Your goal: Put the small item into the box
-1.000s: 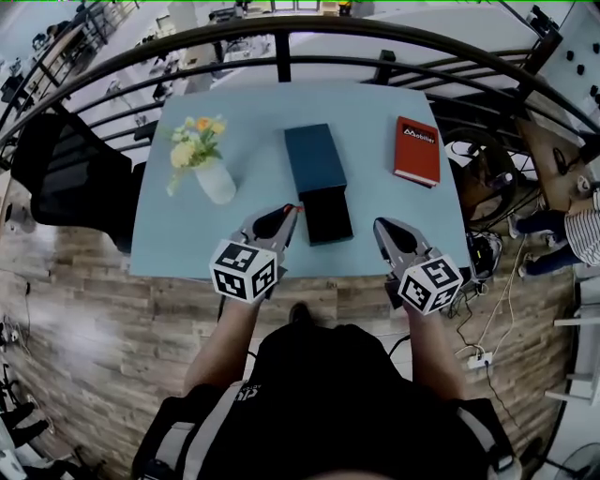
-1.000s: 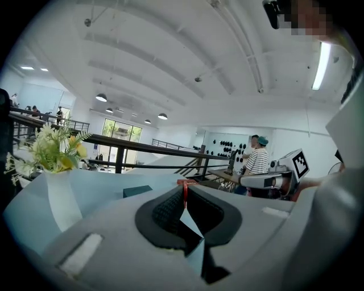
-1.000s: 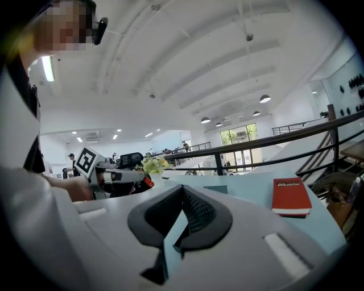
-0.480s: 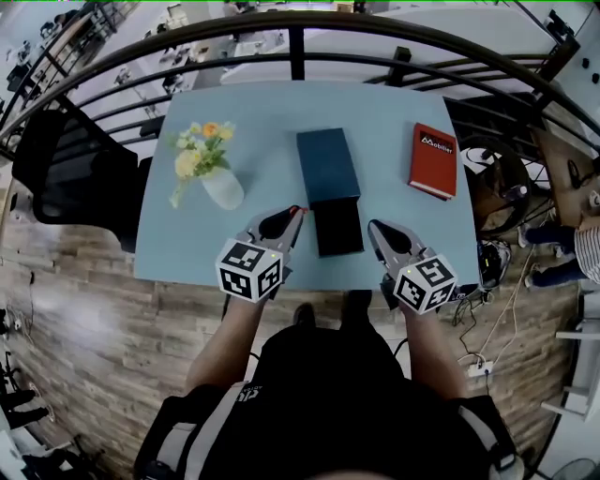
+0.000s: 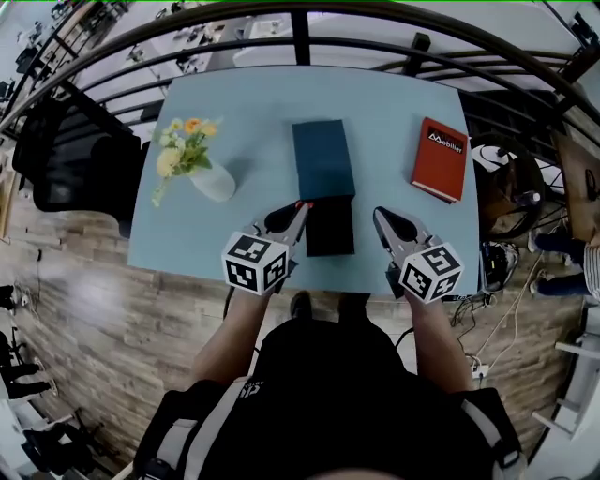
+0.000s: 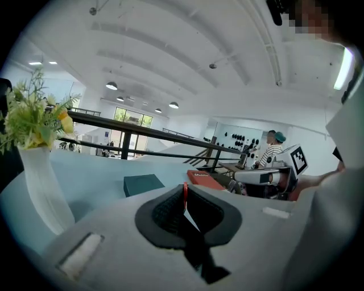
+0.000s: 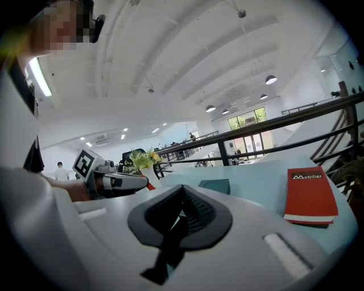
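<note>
Both grippers have been easing forward over the table's [image 5: 187, 234] near edge since the earlier frames, and the left one is still carrying its load. The left gripper [image 5: 300, 208] is keeping its jaws almost fully closed, pinching a small red item [image 6: 185, 192] with a thin white piece hanging under it. That item is hovering just beside the far left corner of the black box [image 5: 330, 230], not yet inside it. The right gripper [image 5: 378, 216] is holding its jaws together with nothing between them, and it is pointing along the box's right side, slightly apart from it. A teal box [image 5: 322, 157] is lying end to end with the black one, on its far side. Farther out, a white vase of yellow flowers [image 5: 211, 180] is standing at the left and a red book [image 5: 439, 159] is lying at the right. A dark railing [image 5: 300, 28] is curving behind the table.
</note>
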A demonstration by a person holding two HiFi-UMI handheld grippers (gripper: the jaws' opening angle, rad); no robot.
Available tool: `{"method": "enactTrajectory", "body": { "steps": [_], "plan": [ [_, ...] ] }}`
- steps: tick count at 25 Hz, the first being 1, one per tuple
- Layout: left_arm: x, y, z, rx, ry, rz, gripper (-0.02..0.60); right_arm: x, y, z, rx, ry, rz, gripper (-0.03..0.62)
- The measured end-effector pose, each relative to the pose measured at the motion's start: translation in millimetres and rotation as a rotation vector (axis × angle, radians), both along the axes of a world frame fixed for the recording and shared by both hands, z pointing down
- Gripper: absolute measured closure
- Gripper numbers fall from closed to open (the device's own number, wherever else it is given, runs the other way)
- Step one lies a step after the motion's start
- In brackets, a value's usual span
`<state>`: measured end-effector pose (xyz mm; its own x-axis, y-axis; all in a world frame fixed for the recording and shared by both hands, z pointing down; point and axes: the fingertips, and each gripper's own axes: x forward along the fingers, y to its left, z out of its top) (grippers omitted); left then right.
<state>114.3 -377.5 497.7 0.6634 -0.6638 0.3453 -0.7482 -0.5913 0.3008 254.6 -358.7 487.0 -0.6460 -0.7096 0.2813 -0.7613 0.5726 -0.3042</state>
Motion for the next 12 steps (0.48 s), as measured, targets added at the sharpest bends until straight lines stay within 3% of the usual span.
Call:
{"method": "enactTrajectory", "body": {
  "steps": [12],
  "plan": [
    [41, -5, 77, -0.163, -0.035, 0.06, 0.561, 27, -2, 31, -0.075, 0.025, -0.006, 0.592]
  ]
}}
